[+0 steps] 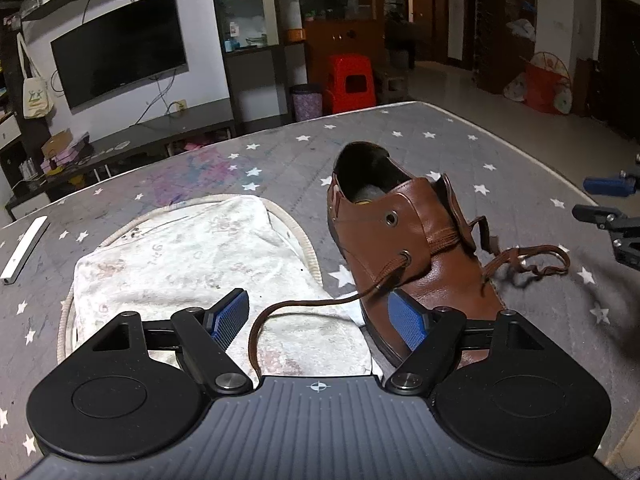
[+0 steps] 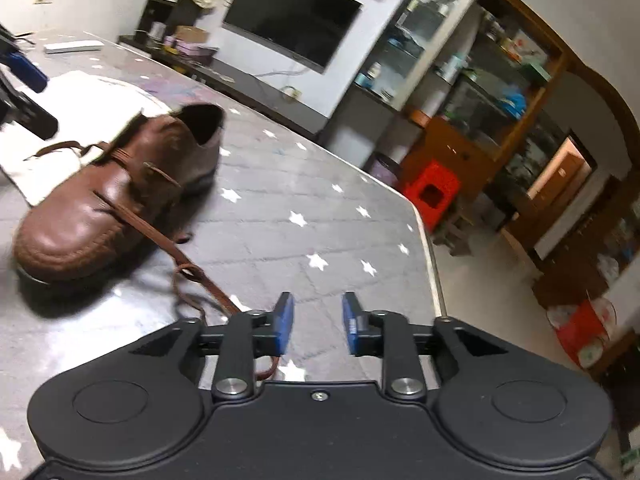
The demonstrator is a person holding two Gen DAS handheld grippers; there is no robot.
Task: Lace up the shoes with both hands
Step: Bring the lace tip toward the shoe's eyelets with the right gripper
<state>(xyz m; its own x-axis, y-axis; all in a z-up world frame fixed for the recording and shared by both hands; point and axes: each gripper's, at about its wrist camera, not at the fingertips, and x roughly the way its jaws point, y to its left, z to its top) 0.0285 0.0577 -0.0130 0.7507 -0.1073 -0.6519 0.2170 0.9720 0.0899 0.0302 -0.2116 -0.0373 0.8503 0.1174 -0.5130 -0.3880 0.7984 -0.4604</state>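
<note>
A brown leather shoe (image 1: 404, 240) stands on a grey table cover with white stars (image 1: 280, 152), its open heel end pointing away in the left wrist view and its toe toward the near edge. Its left side rests on the edge of a white cloth (image 1: 192, 256) that lies on the table to the left. A brown lace (image 1: 304, 308) runs out of the lower eyelet on the shoe's left side, crosses the cloth and curves down between the blue pads of the left gripper (image 1: 320, 316), which stands wide open with neither pad touching the lace. The right pad sits just beside the shoe's left side. The other end of the lace (image 2: 192, 264) trails off the right side of the shoe in a loose loop on the table and passes under the left finger of the right gripper (image 2: 318, 322). That gripper's jaws stand narrowly apart with nothing between the pads. It hovers over the table near the right edge, to the right of the shoe's toe. A white bar (image 1: 24, 252) lies at the far left of the table.
</note>
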